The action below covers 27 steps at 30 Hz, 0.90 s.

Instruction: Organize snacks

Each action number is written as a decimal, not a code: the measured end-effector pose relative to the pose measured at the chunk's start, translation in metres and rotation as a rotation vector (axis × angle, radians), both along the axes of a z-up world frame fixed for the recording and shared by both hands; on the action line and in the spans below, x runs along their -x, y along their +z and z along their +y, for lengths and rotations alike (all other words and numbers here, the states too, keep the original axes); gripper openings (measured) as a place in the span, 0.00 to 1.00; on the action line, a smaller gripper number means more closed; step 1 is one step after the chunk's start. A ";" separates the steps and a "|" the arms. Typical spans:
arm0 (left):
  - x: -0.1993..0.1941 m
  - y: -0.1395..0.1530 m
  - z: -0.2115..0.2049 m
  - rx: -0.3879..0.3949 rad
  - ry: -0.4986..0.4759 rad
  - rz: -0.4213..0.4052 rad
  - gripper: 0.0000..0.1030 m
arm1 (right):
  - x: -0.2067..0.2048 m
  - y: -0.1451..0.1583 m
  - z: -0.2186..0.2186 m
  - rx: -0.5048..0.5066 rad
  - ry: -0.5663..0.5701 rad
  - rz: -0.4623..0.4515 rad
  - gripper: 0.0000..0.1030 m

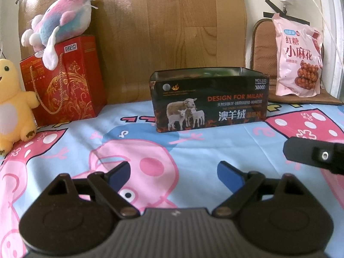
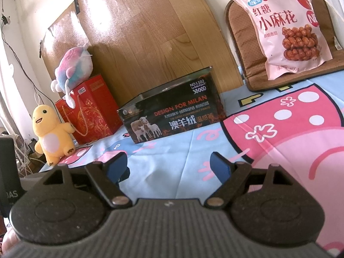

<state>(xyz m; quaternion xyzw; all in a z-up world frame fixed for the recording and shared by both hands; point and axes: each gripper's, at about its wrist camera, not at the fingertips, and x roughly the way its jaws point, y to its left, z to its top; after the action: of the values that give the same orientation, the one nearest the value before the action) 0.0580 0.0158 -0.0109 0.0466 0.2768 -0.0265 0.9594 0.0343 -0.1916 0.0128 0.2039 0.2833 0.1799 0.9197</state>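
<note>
Both of my tools hover low over the bed's cartoon sheet [image 1: 193,150], and neither carries anything. My left tool [image 1: 174,172] has its blue pads spread wide with only bedsheet between them; my right tool [image 2: 169,167] stands equally wide and empty.

The thing I take to be the snack is the pink snack bag [image 2: 286,25], propped nearly upright against a brown cushion [image 2: 238,43] at the far right of the bed, by the wall. Its long axis runs up and down, leaning slightly back, with the printed face turned toward me.

The relation that matters: the bag lies ahead and to the right of both tools, but it sits much larger and closer in the right wrist view, just up and right of my right pads. From the left wrist view the same bag [image 1: 298,58] is small, off at the far right edge, beyond the tip of my right tool. So my right hand is the nearer one, I judge.

The open dark tin [image 1: 210,99] stands between the tools and the wooden board, almost dead ahead of my left tool and to the left of the bag. I judge it the likely container, with its long side facing me. A red gift bag [image 1: 66,81] and plush toys stand well to the left, out of the way.
</note>
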 end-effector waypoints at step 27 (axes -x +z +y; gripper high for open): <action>-0.001 -0.001 -0.003 -0.012 -0.026 0.013 0.91 | 0.000 -0.001 -0.003 -0.006 -0.021 0.006 0.84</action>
<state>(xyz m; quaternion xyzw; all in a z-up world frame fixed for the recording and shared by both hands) 0.0593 0.0129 -0.0122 0.0559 0.2824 -0.0374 0.9569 0.0339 -0.1944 0.0120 0.2100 0.2834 0.1705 0.9200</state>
